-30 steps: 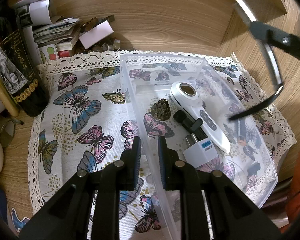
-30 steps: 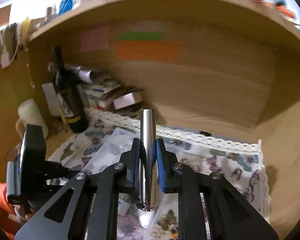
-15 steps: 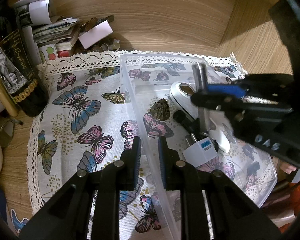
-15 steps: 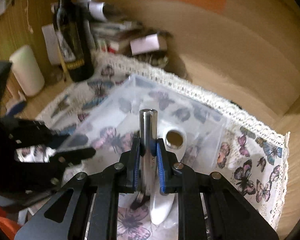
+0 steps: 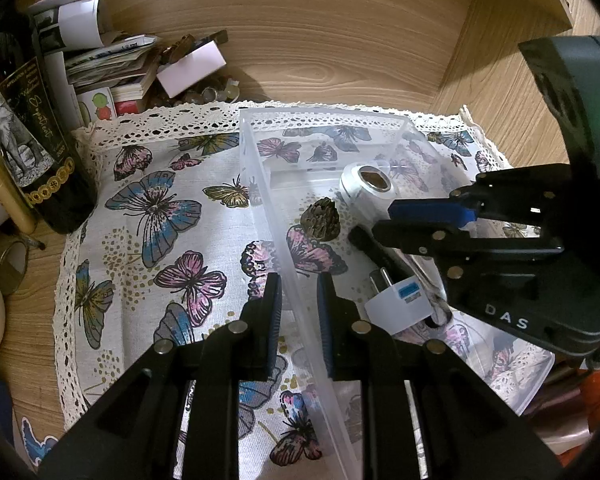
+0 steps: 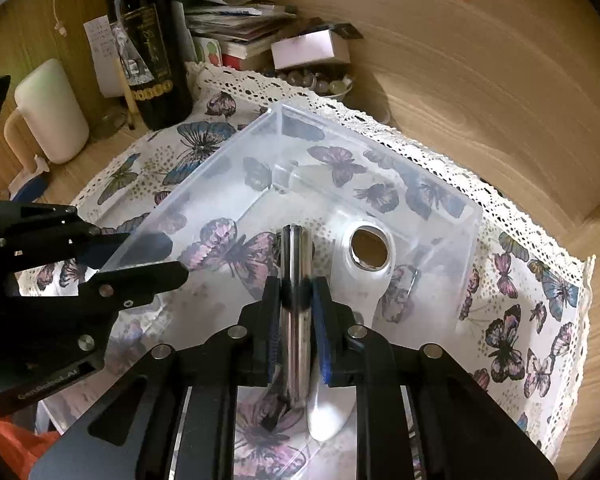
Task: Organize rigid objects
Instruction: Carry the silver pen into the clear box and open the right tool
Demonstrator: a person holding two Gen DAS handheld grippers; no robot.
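Left wrist view: the left gripper (image 5: 298, 316) has its two blue-padded jaws nearly closed over the near long wall of the clear plastic bin (image 5: 284, 216), one finger outside and one inside; the wall is pinched between them. The bin stands on a butterfly-print cloth (image 5: 156, 216) with a lace edge, on a wooden shelf. Inside the bin lie a white handheld device (image 5: 366, 192) with a round brownish head, a small brown pine-cone-like object (image 5: 320, 222), a black stick-shaped item (image 5: 374, 248) and a white plug-like piece with a blue label (image 5: 400, 300). The right gripper (image 5: 404, 220) reaches in from the right over the bin and covers most of the white device's body and the bin's right half; what it holds shows only as a sliver of metal beneath it. At the left edge stand a dark wine bottle (image 5: 28, 152), cut off at the top, and a heap of papers and small boxes (image 5: 120, 64).

Right wrist view: the right gripper (image 6: 296, 320) is clamped on a shiny metal cylinder (image 6: 296, 292), which stands up between the pads, above the bin's (image 6: 204, 172) interior. Its lower end hides part of the white device (image 6: 364, 264) and a dark item under it that is hard to make out. The left gripper (image 6: 132, 256) is seen at the left on the bin wall. A white mug (image 6: 48, 116) stands beside the bottle (image 6: 152, 40)
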